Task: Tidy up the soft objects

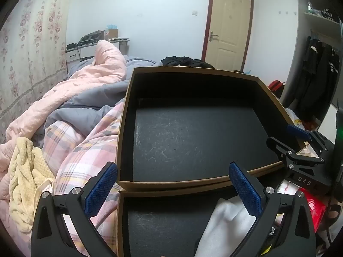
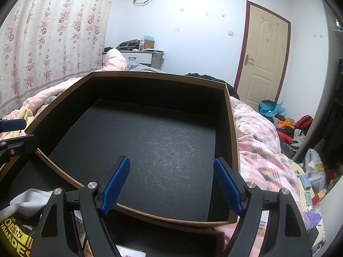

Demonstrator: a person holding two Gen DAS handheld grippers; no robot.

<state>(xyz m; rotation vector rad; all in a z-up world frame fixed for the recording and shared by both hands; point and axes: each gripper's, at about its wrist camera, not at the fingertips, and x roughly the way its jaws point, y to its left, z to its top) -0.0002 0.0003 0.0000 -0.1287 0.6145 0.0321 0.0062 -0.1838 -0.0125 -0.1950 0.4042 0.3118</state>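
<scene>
Yellow waffle-knit cloth (image 1: pixel 25 180) lies on the bed, left of the open, empty left hand-held gripper (image 1: pixel 173 189); right hand-held gripper (image 2: pixel 171 185) gapes over the black-lined cardboard box (image 2: pixel 233 128).

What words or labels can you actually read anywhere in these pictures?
"DAS": on the right gripper, black body.
Yellow packet: big black letters, cut off, not readable whole.
Red packet: white mark, no legible words.
Small print on the left gripper: too blurred.
</scene>
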